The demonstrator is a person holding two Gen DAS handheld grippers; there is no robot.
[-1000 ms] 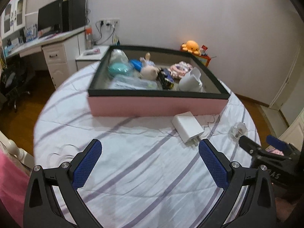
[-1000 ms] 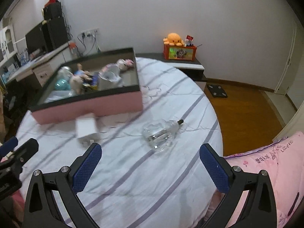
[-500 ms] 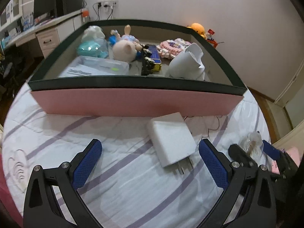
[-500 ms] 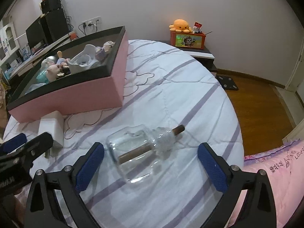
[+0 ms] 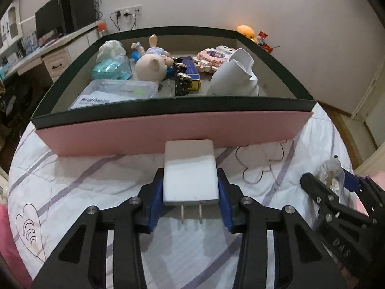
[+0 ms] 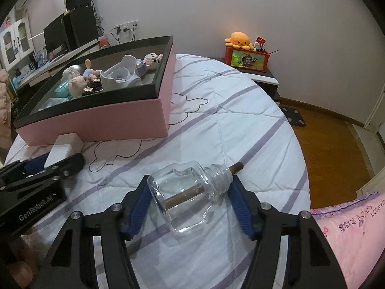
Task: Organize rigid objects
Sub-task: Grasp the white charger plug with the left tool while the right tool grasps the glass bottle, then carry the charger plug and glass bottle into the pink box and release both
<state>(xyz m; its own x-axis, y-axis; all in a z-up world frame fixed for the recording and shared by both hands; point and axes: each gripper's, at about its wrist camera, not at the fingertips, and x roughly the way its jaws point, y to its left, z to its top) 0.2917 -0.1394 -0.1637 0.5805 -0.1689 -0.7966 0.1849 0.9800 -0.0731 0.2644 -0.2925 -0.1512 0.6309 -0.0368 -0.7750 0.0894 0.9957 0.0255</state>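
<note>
My left gripper (image 5: 190, 204) is shut on a white plug adapter (image 5: 190, 178) with its two prongs pointing back at me, just in front of the pink box (image 5: 168, 132). My right gripper (image 6: 190, 204) is shut on a clear glass bottle (image 6: 190, 190) lying on its side with a brown stick through its neck. The left gripper with the adapter (image 6: 62, 149) also shows at the left of the right wrist view. The right gripper with the bottle (image 5: 332, 180) shows at the right of the left wrist view.
The pink box (image 6: 96, 118) with a dark rim holds a pig doll (image 5: 151, 66), a white jug (image 5: 234, 77), a clear plastic case (image 5: 115, 94), a teal item and a pink toy. All rest on a striped white quilt (image 6: 228, 125). An orange octopus plush (image 6: 239, 39) sits on a side table.
Both grippers moved forward and closed: the left onto the plug adapter, the right onto the glass bottle. Earlier both were wide open with the objects lying between the fingers.
</note>
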